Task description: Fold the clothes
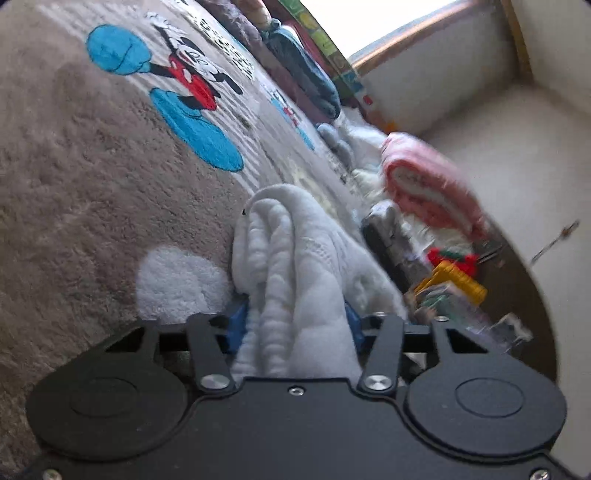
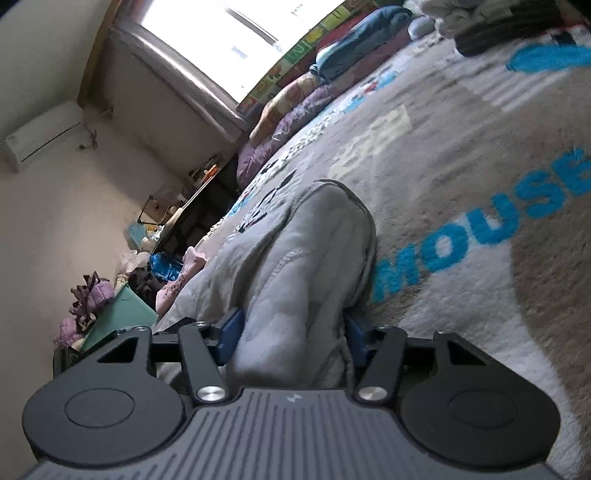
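A white quilted garment [image 1: 295,258] is bunched between the blue pads of my left gripper [image 1: 295,325], which is shut on it just above a beige cartoon-print blanket [image 1: 92,177]. In the right wrist view, the same pale quilted garment [image 2: 306,266] is pinched in a thick fold by my right gripper [image 2: 291,328], shut on it. The fabric trails away to the left over the blanket [image 2: 461,166]. How the rest of the garment lies is hidden behind the bunched folds.
Folded blue and purple bedding [image 1: 303,70] lines the far edge of the bed by a window. A pink-and-white folded cloth [image 1: 424,177] and coloured clutter [image 1: 454,280] sit at the bed's right side. Dark and pale clothes [image 2: 498,22] are piled at the top right.
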Action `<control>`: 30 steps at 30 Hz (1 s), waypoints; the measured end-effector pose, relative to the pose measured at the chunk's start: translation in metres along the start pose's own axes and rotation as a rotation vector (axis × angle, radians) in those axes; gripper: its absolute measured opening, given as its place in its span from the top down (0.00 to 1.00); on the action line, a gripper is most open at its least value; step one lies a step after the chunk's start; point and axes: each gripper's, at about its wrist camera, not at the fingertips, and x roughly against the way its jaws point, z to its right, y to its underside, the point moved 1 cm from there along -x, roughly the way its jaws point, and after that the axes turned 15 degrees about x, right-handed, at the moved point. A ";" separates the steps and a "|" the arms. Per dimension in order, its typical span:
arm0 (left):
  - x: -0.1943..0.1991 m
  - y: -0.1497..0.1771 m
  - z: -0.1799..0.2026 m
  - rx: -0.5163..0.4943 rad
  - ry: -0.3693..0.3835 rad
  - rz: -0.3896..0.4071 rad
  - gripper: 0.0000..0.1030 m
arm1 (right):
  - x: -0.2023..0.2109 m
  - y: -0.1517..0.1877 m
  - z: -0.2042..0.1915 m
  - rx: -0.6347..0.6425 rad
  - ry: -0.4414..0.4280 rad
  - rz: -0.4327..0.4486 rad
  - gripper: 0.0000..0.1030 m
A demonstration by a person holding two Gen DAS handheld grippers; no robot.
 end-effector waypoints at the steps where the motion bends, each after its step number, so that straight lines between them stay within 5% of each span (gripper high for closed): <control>1: 0.002 0.000 -0.001 0.008 0.017 0.005 0.59 | 0.000 -0.001 -0.003 0.012 -0.002 0.006 0.46; 7: 0.030 -0.012 0.003 0.039 0.133 0.092 0.59 | -0.007 -0.019 -0.031 0.065 -0.069 0.066 0.50; 14: 0.093 -0.048 0.006 0.003 0.233 0.312 0.60 | -0.057 -0.055 -0.082 0.152 -0.219 0.109 0.51; 17: 0.106 -0.066 -0.012 0.011 0.159 0.357 0.58 | -0.101 -0.057 -0.095 0.174 -0.234 0.055 0.44; 19: 0.097 -0.076 -0.032 -0.001 -0.030 0.306 0.37 | -0.135 -0.044 -0.087 0.164 -0.153 -0.087 0.36; 20: 0.096 -0.079 -0.041 0.007 -0.086 0.289 0.40 | -0.153 -0.034 -0.078 0.146 -0.088 -0.195 0.42; 21: 0.097 -0.081 -0.050 0.027 -0.105 0.282 0.44 | -0.152 -0.030 -0.074 0.136 -0.092 -0.172 0.40; 24: 0.112 -0.089 -0.058 0.126 -0.007 0.294 0.28 | -0.137 -0.034 -0.072 0.093 -0.123 -0.136 0.31; 30: 0.122 -0.099 -0.072 0.219 0.044 0.296 0.27 | -0.121 -0.033 -0.042 -0.143 -0.197 -0.034 0.25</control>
